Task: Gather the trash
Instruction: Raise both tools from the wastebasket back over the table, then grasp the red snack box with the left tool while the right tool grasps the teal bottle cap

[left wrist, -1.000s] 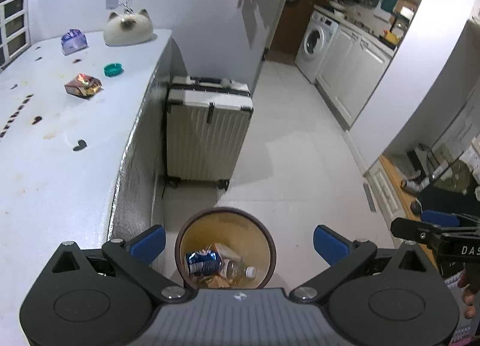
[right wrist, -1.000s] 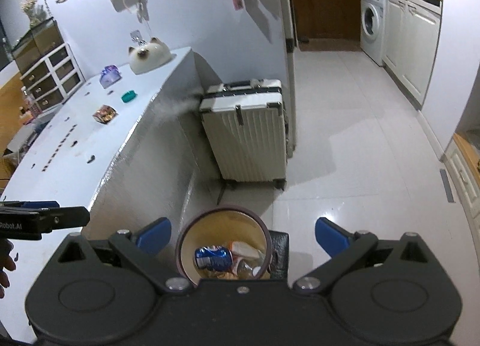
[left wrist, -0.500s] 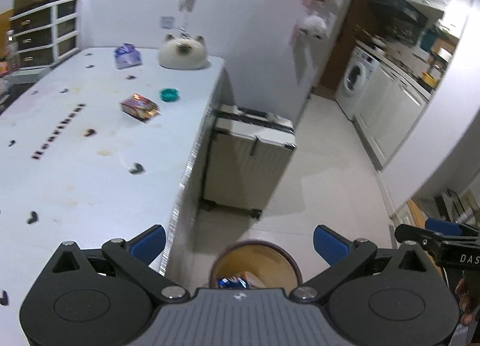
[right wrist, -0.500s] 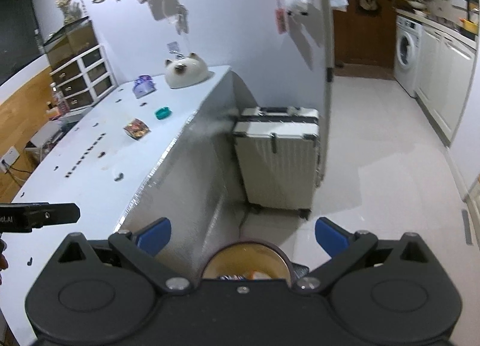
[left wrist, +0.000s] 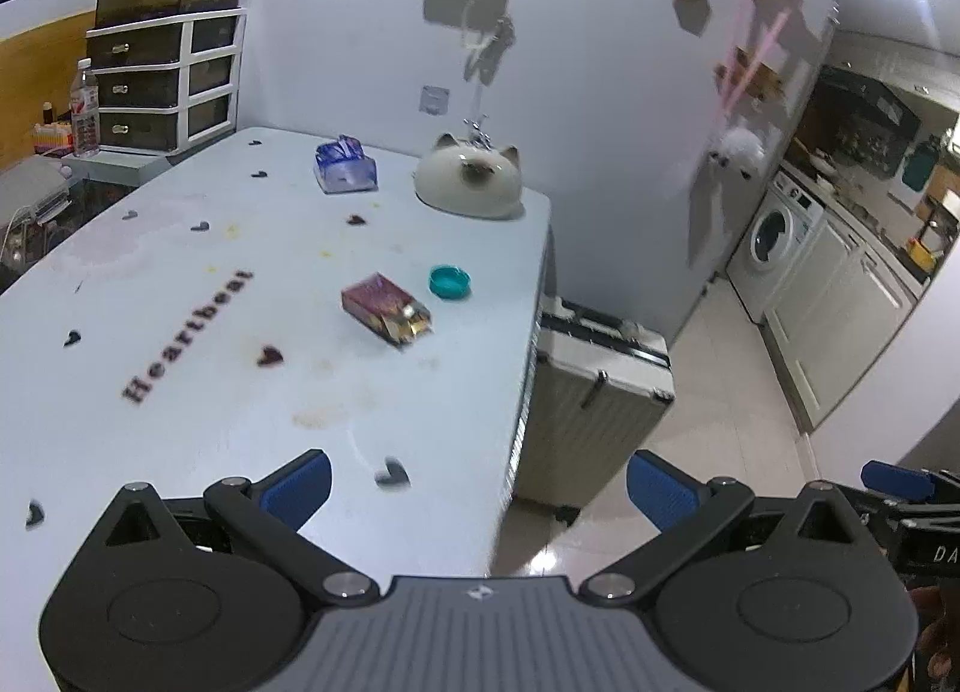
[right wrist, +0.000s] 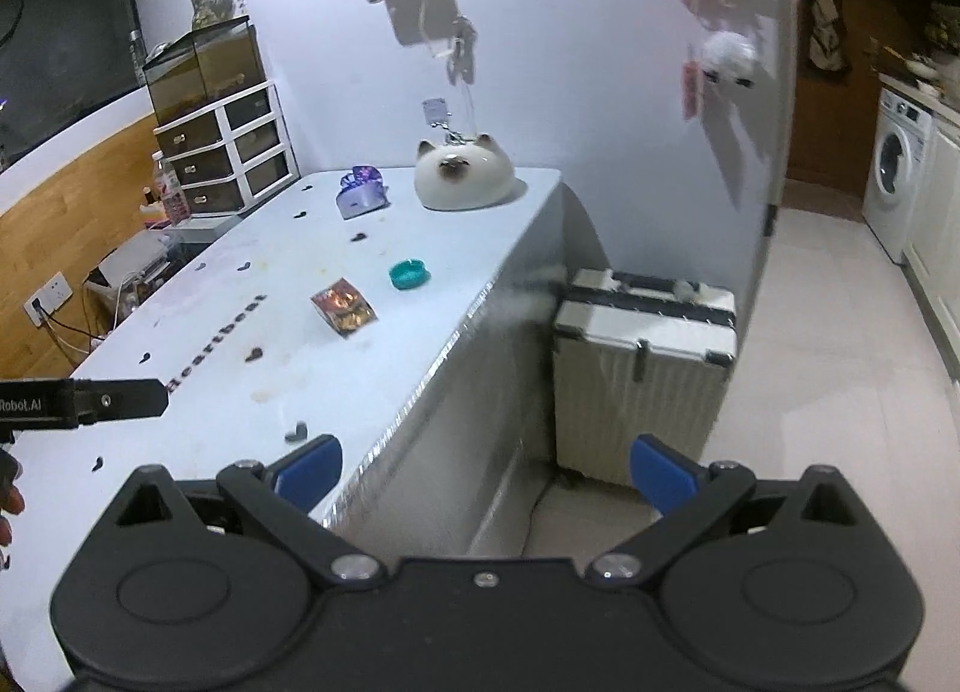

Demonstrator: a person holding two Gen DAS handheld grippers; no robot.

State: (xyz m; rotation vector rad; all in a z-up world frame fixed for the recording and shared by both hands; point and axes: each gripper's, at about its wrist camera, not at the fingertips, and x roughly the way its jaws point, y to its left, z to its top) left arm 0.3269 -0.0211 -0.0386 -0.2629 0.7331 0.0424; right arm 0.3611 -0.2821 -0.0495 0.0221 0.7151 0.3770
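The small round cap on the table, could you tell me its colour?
Teal; the cap shows best in the left wrist view.

Left gripper and right gripper both gape wide, empty.

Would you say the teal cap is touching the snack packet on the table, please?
Apart. The left wrist view shows bare tabletop between the teal cap and the snack packet; the right wrist view shows the same gap.

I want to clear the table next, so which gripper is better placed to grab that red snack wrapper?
Probably the left gripper. It is open, held over the table, with the red snack wrapper ahead. The right gripper, also open, straddles the table's edge, partly over the floor, so it would have to reach across.
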